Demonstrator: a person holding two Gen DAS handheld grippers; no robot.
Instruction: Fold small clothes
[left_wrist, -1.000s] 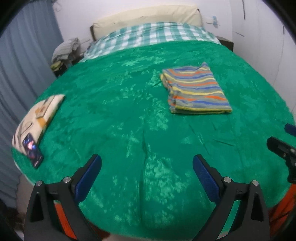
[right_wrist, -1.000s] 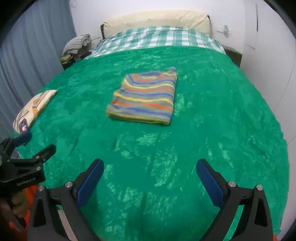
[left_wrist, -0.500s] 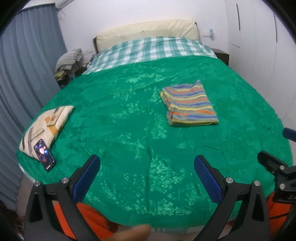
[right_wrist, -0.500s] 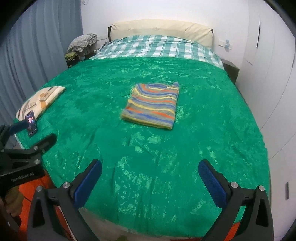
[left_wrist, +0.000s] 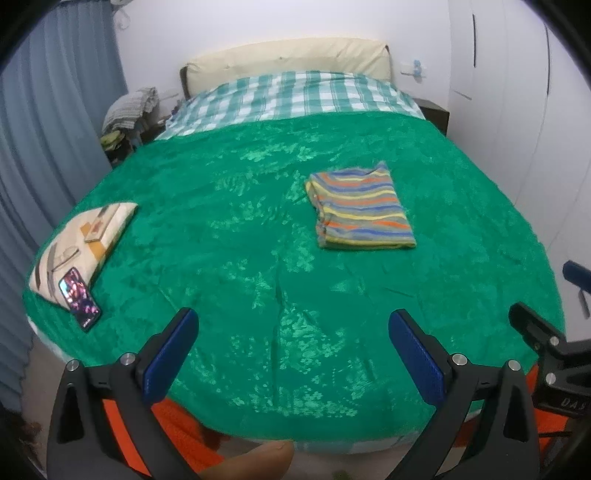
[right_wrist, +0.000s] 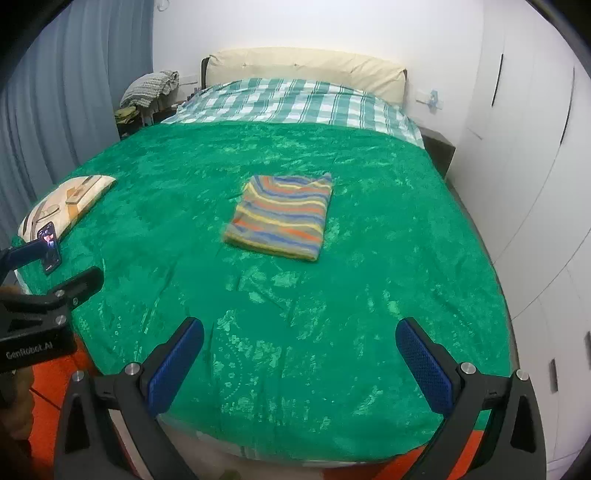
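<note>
Both grippers have pulled back from the bed since a second ago; the striped garment (left_wrist: 360, 206) (right_wrist: 280, 216) now reads smaller and farther off. It lies folded flat on the green bedspread (left_wrist: 221, 240) (right_wrist: 388, 258), well ahead of both, ahead-right of the left gripper (left_wrist: 291, 354), ahead-left of the right gripper (right_wrist: 299, 360). Both have fingers spread wide, holding nothing. Far left of the left gripper: cream pillow (left_wrist: 88, 236) with a phone (left_wrist: 79, 298) at its near end. Checked sheet (right_wrist: 295, 105) lies beyond the bedspread.
</note>
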